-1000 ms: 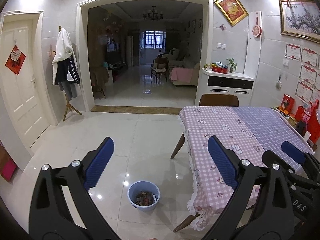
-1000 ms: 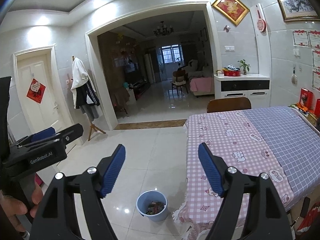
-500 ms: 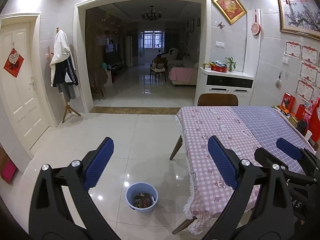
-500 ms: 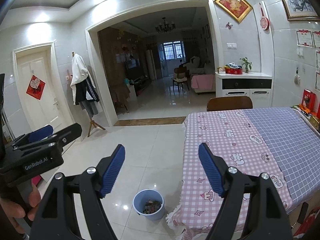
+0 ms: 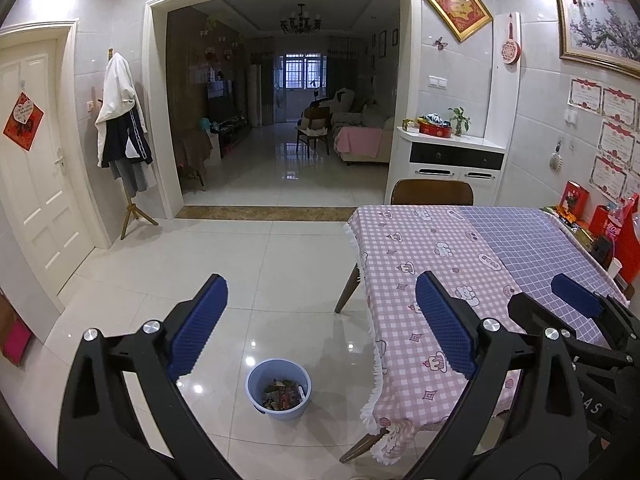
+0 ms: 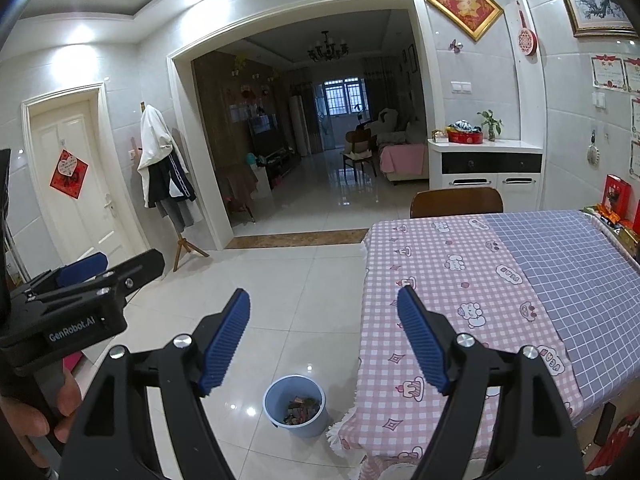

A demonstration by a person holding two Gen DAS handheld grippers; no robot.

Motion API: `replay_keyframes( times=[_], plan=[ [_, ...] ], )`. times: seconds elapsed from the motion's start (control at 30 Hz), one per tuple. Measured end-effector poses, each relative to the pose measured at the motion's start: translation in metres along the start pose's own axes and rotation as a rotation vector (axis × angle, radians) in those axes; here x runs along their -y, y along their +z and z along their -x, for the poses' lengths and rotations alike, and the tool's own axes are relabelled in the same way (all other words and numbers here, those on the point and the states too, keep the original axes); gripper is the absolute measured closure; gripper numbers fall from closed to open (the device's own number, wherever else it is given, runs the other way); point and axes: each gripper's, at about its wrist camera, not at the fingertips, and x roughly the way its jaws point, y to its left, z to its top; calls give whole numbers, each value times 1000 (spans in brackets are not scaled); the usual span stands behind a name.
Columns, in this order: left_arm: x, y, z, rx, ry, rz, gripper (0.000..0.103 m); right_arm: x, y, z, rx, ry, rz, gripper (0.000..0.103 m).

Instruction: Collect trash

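Views shifted slightly; both hand-held grippers (image 5: 320, 320) (image 6: 324, 336) wide open, empty; trash bin (image 6: 294, 405) on floor below, apart.

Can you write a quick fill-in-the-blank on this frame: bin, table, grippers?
1. The blue bin stands on the ____, beside the table's corner.
2. The bin holds ____, not water.
3. Both the left hand-held gripper and the right hand-held gripper have their jaws ____, with nothing between them.
4. The tablecloth nearest the bin is a ____ check, with a purple grid cloth beyond it.

Missing words: floor; trash; open; pink
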Motion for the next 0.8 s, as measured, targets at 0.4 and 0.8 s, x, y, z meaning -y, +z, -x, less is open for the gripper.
replay_keyframes(
  times=[0.4, 0.8],
  plan=[
    [2, 0, -3, -3, -2, -2, 10, -1, -2, -1, -8, 1, -2, 28],
    [6, 2, -8, -7, 0, 0, 10, 0, -2, -7, -16, 2, -2, 28]
  ],
)
